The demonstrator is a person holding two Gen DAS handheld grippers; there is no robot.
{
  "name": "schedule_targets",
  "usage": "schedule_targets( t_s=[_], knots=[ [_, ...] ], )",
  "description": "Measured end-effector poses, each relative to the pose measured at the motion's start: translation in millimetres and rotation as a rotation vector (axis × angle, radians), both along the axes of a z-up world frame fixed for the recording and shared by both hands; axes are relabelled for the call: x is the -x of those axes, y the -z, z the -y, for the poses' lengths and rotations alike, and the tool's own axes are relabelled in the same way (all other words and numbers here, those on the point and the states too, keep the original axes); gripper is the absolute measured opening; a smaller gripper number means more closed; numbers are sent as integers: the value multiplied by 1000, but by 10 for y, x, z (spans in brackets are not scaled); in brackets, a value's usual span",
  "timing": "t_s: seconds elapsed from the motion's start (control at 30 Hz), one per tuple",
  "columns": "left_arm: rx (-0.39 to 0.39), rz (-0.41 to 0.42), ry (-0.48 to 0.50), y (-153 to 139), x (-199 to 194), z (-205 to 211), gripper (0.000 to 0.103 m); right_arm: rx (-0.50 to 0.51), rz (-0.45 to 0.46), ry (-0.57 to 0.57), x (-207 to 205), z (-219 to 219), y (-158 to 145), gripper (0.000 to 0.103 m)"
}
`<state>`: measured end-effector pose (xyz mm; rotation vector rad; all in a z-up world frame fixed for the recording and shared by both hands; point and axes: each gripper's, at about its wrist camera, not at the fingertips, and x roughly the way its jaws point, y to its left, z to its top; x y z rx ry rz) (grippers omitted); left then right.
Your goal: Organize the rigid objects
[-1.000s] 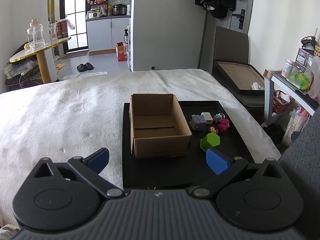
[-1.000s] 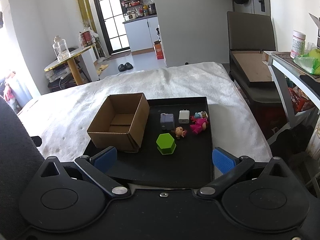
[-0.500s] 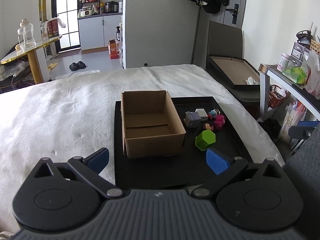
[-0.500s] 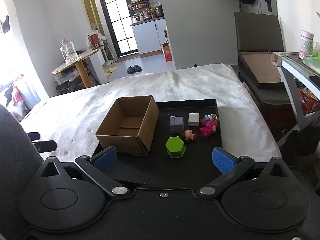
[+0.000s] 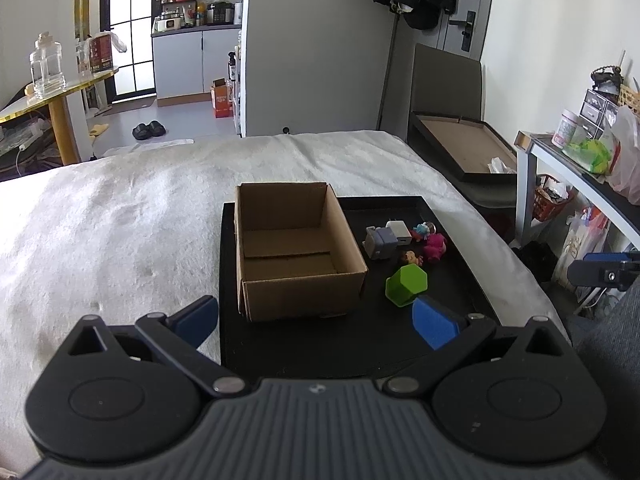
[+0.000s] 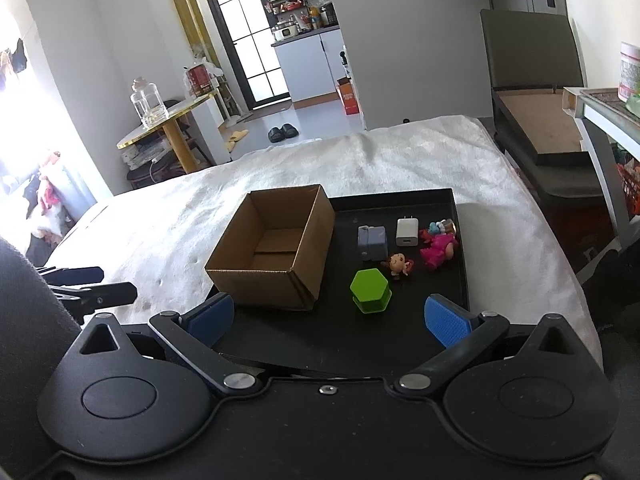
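Note:
An open, empty cardboard box [image 5: 294, 248] [image 6: 276, 246] stands on the left part of a black tray [image 5: 400, 344] [image 6: 440, 200]. To its right on the tray lie a green hexagonal cup [image 5: 406, 283] [image 6: 370, 290], a grey block [image 5: 379, 242] [image 6: 372, 242], a white charger [image 5: 399, 232] [image 6: 407, 231], a small doll [image 6: 398, 264] and a pink figure [image 5: 434, 245] [image 6: 438, 249]. My left gripper [image 5: 316, 320] is open and empty, near the tray's front edge. My right gripper [image 6: 328, 320] is open and empty, in front of the cup.
The tray lies on a bed with a white cover [image 5: 120, 220]. A dark chest with a framed board [image 5: 464, 152] stands to the right, beside a white shelf [image 5: 580, 168] with clutter. A round table with a glass jar [image 6: 150, 100] is at the far left.
Both grippers have drawn back and risen a little; the box and toys appear slightly farther off. Each gripper now shows at the edge of the other's view. Nothing on the tray moved.

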<state>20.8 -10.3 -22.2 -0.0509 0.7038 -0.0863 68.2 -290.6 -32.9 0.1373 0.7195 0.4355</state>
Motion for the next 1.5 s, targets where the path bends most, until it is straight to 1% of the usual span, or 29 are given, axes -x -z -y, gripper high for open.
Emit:
schedule_targets(
  t_s=[0.23,0.53,1.07,1.23,1.33,1.5],
  knots=[
    [18,13,-5,-39,23,16,103,7,5,1,33,21,-7,103],
    [19,20,4,-79,46,40,103,7,14,6,50,41,-60,103],
    [29,25,-9,-99,63,-5,103,9,17,-1,53,22,-80,103],
    [36,20,-14,-95,58,-2,103,6,18,1,55,21,-77,103],
    [24,20,-10,-83,36,17,103,2,17,2,46,28,-79,103],
    [15,2,-23,9,-50,5,103,0,-2,11,-37,43,12,103]
  ],
)
